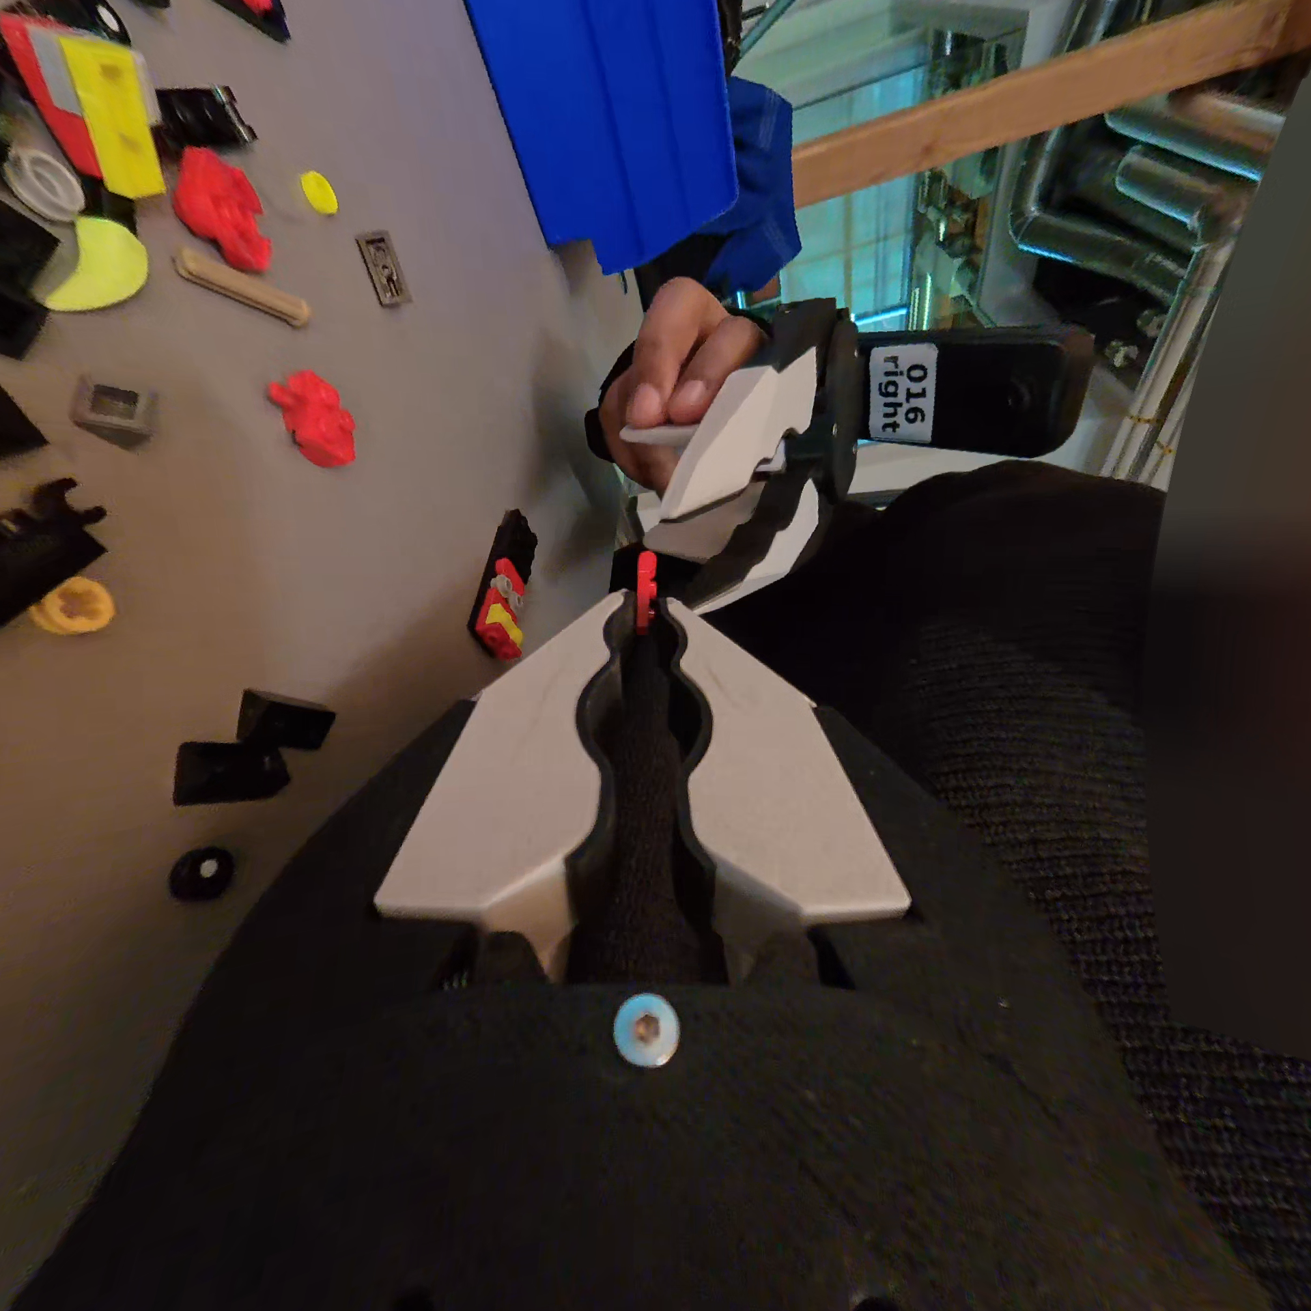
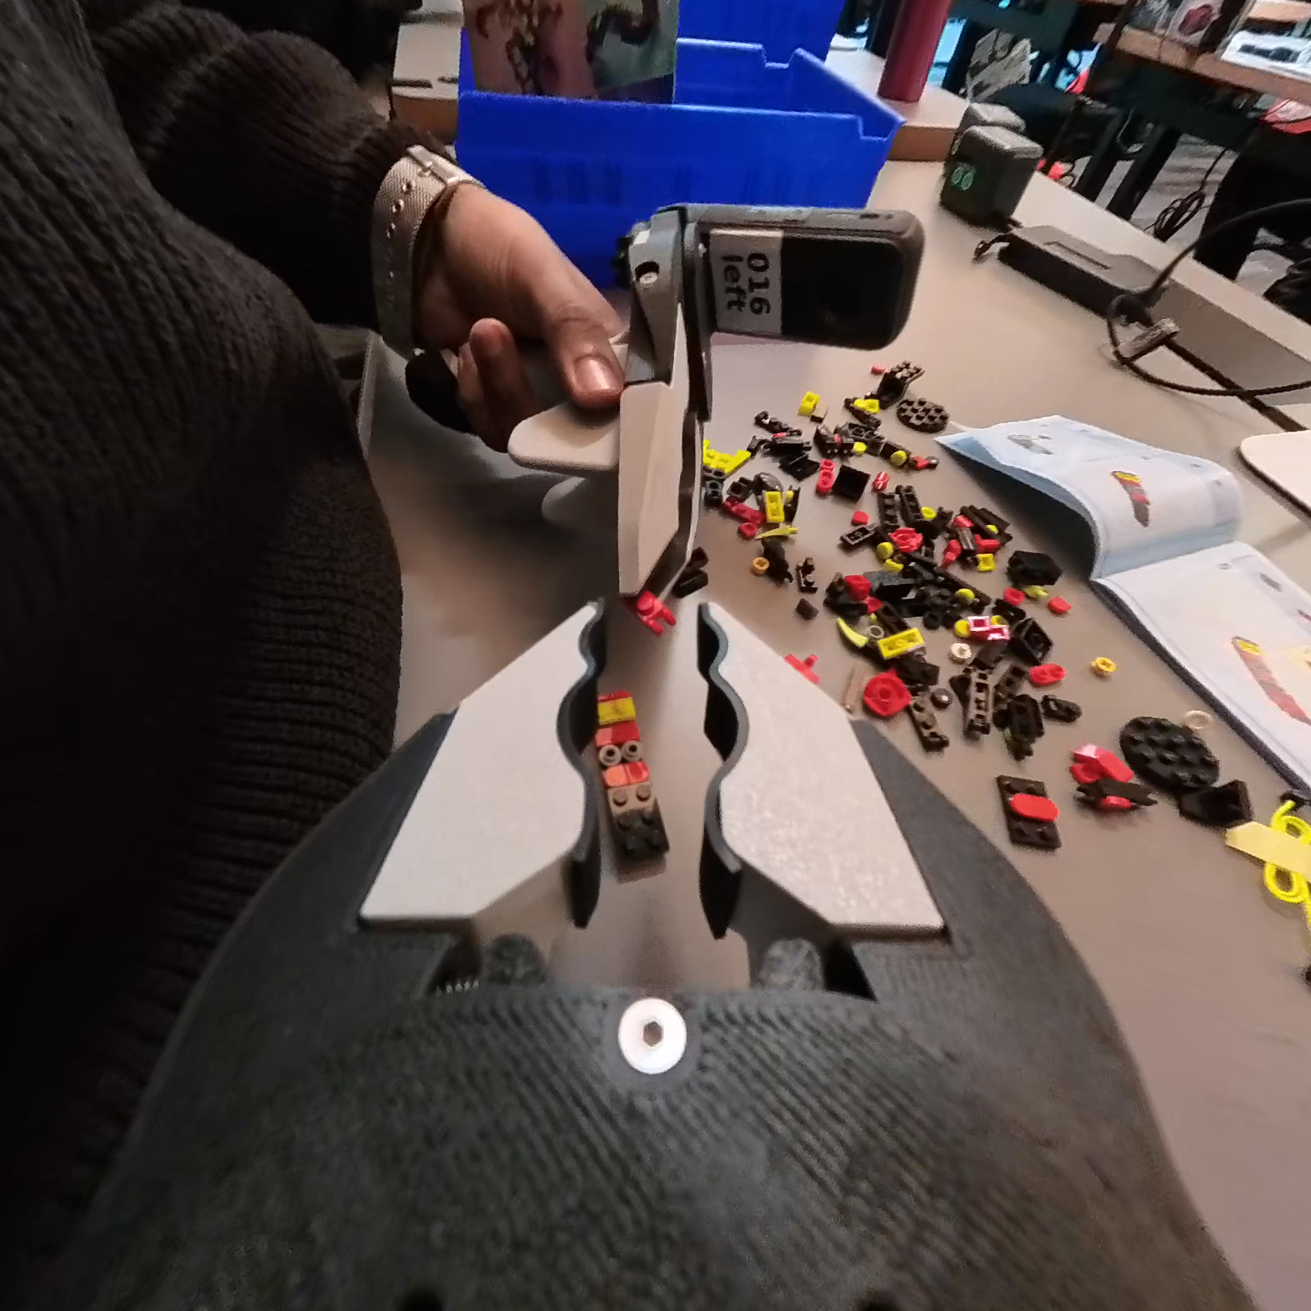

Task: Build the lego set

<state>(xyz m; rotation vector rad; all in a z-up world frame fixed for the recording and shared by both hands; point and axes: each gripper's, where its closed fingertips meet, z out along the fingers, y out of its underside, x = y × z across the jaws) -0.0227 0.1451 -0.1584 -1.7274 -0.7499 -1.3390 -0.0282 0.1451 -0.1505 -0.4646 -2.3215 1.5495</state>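
My left gripper has its fingers pinched on a small red lego piece, which sticks out past the tips. In the right wrist view the same left gripper hangs tips-down above the desk, the red lego piece clamped at its end, just ahead of my right fingertips.

My right gripper has its fingers spread apart, nothing between the pads. Seen through the gap between them, a partly built strip of black, red and yellow bricks lies flat on the desk. In the left wrist view that strip sits left of my left fingertips, and the right gripper is just beyond them, a hand on its grip.

Right of the right fingers: a loose scatter of lego parts, mostly black with red and yellow, and beyond it an open instruction booklet. Far ahead, a blue bin stands at the back of the desk.

A hand with a wrist strap holds the left gripper. Black knit sleeve fills the left side.
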